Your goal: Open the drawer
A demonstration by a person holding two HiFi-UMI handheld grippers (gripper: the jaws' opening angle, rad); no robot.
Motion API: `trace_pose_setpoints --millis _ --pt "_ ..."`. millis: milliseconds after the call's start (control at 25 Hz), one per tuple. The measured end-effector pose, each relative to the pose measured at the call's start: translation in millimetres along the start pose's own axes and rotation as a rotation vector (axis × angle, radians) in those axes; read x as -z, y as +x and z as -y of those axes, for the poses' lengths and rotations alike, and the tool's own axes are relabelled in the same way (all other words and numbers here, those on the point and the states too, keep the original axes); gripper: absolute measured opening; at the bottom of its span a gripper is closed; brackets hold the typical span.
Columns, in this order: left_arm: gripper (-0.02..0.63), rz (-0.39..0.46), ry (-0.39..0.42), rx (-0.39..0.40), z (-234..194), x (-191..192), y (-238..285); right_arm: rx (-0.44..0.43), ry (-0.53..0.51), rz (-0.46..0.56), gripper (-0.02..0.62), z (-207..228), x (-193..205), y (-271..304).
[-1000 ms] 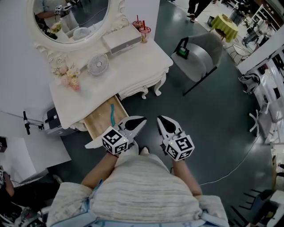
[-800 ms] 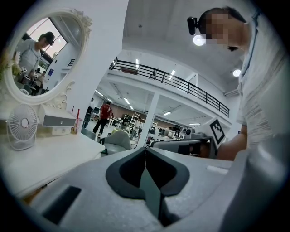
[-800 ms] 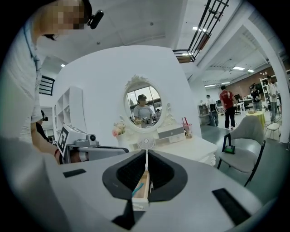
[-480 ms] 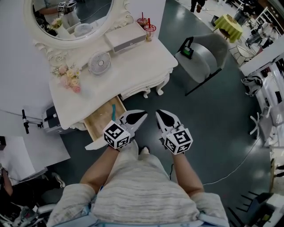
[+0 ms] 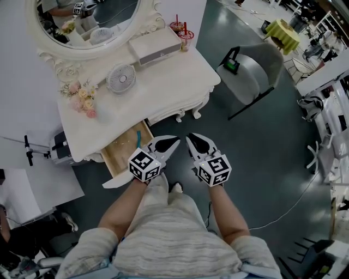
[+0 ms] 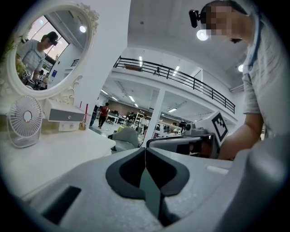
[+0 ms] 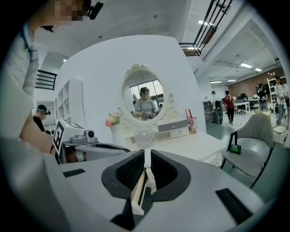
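Under the near edge of the white worktop (image 5: 163,82), the open pale-wood drawer (image 5: 122,152) extended toward the near left, just left of the left hand-held gripper (image 5: 174,143), the nearer one. It and the right hand-held gripper (image 5: 190,139) had jaws together, empty.

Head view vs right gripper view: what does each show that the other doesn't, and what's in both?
Only the head view: the inside of the open drawer with a teal item lying in it, and the right hand-held gripper seen whole from above.

Only the right gripper view: that gripper's own jaws seen close, shut tip to tip with nothing held, and the ceiling lights.

Both: the white dressing table, its oval mirror, the small fan, the grey chair and the left hand-held gripper.
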State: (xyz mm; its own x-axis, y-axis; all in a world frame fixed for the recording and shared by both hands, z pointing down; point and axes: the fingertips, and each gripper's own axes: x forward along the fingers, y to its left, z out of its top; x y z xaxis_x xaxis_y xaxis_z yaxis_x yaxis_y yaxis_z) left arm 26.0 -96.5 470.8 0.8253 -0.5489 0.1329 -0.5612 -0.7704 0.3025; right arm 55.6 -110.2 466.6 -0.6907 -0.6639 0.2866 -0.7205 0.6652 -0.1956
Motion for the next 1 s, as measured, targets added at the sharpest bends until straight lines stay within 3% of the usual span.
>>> trace_pose_setpoints --millis 600,1000 --pt "0.014 -0.010 -0.057 -0.021 -47.5 34.1 22.5 0.061 -0.008 -0.072 0.011 49.4 40.1 55.3" --pt "0.014 -0.069 -0.064 -0.017 -75.9 67.2 41.8 0.084 0.012 -0.126 0.011 79.2 74.8 88.7"
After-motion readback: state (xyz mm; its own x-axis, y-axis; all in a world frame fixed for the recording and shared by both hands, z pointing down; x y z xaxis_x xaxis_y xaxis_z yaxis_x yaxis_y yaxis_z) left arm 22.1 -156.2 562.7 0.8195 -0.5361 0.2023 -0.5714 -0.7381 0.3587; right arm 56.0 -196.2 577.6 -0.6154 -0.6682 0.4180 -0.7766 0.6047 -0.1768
